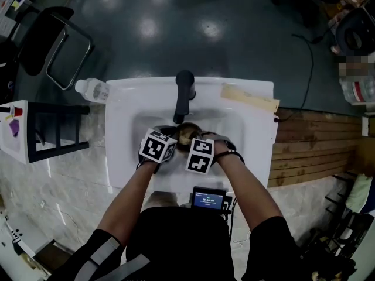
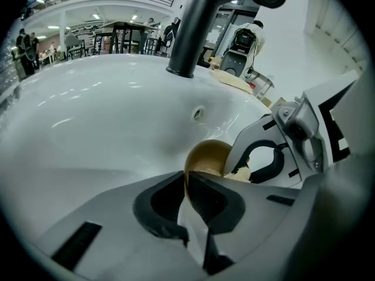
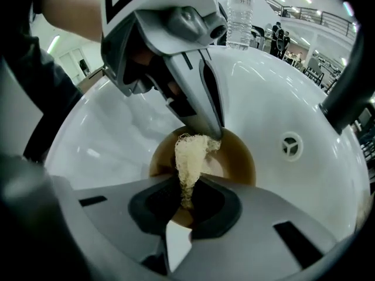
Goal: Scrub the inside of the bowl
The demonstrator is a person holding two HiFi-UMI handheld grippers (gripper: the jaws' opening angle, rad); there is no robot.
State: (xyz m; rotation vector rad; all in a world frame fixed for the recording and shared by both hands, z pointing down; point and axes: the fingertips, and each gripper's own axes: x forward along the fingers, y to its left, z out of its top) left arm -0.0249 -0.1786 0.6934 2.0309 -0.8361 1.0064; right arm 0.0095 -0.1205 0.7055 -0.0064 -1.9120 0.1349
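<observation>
A brown bowl (image 1: 186, 134) sits in the basin of a white sink (image 1: 126, 107), just in front of the faucet. My left gripper (image 2: 186, 183) is shut on the bowl's (image 2: 208, 157) near rim, one pad inside and one outside. In the right gripper view the left gripper's fingers (image 3: 202, 107) come down from above onto the rim of the bowl (image 3: 241, 160). My right gripper (image 3: 186, 192) is shut on a pale fibrous scrubber (image 3: 188, 157), which hangs into the bowl's inside. Both marker cubes hide most of the bowl in the head view.
A black faucet (image 1: 184, 95) stands at the basin's back, with an overflow hole (image 3: 290, 145) in the basin wall. A water bottle (image 1: 92, 89) lies at the sink's left rear corner and a wooden strip (image 1: 249, 98) at its right rear. Wooden boards (image 1: 310, 148) lie to the right.
</observation>
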